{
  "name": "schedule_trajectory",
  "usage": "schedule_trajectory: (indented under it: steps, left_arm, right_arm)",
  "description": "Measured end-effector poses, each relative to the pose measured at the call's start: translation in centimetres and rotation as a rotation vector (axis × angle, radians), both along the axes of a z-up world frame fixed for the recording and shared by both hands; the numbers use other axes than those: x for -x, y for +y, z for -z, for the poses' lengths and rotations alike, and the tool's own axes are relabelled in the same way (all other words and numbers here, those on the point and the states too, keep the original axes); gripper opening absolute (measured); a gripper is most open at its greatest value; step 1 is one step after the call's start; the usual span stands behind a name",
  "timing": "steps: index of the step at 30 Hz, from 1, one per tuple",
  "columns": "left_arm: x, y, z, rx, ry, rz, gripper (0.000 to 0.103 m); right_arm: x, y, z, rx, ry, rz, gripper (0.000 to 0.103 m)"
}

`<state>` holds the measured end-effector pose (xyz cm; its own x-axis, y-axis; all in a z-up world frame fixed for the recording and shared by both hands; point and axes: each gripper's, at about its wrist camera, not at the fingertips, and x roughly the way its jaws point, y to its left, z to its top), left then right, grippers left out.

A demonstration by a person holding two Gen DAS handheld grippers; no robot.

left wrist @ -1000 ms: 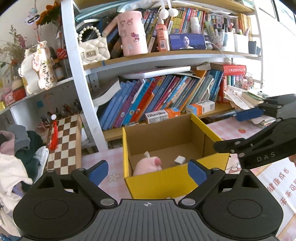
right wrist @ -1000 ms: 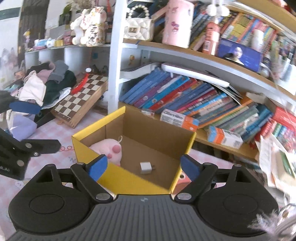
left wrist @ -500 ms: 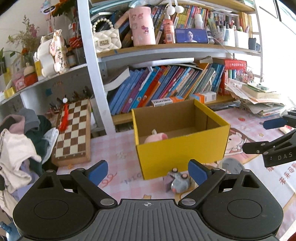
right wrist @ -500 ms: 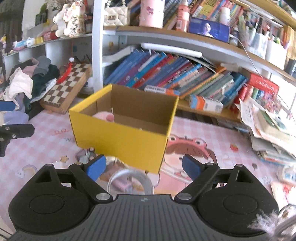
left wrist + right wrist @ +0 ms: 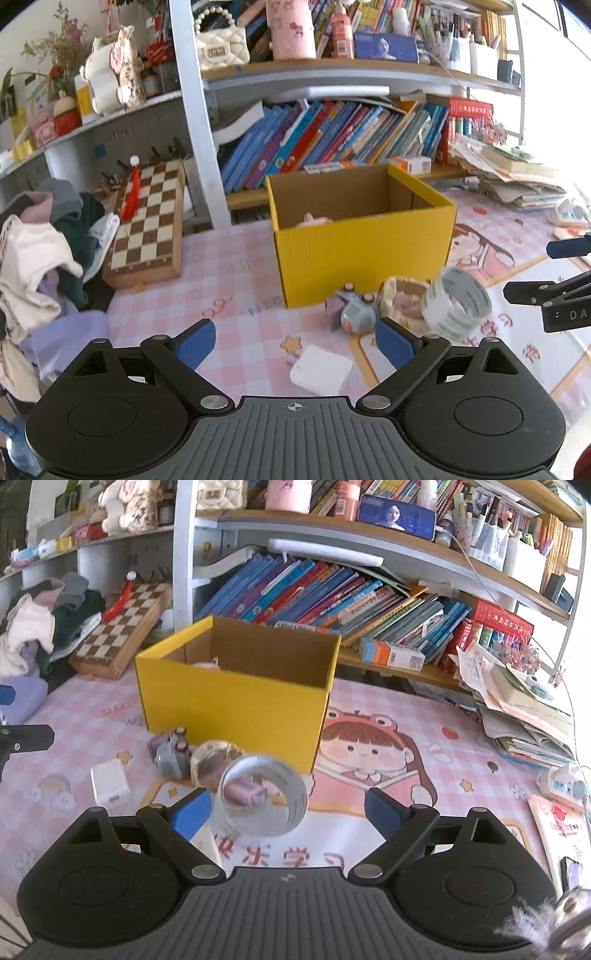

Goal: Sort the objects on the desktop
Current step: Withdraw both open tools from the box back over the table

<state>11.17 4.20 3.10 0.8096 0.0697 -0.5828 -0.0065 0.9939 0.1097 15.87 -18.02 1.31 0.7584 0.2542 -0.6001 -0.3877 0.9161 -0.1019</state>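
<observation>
Right wrist view: the right gripper hangs over the pink mat with its jaws spread wide and nothing between the pads. A clear tape roll lies tilted just ahead of them, nearer the left pad than the right. Behind it, close against the near wall of the yellow box, sit a patterned tape roll and a small grey toy; a white charger lies off to the left. A pink toy already peeks over the box rim.

In the left wrist view the left gripper is likewise open and empty, with the charger on the mat between and just beyond its pads.

The risks, as I judge them: the clear roll is off-centre, so closing now could push it sideways into the patterned roll and the grey toy rather than catch it. A round, slick roll may also squirt out of flat pads, or roll off. It seems to lean on the things behind it, though the blur makes that hard to say; if so, lifting it could topple them. The two grippers work close together, and could knock into each other.
</observation>
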Motion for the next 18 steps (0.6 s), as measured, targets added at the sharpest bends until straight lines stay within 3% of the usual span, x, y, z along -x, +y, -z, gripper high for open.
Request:
schedule_trajectory:
  steps: [18]
  left_arm:
    - [2.1, -1.4, 3.9, 0.007, 0.12, 0.042, 0.095]
  right_arm:
    - [3.1, 2.3, 3.8, 0.024, 0.162, -0.044, 0.091]
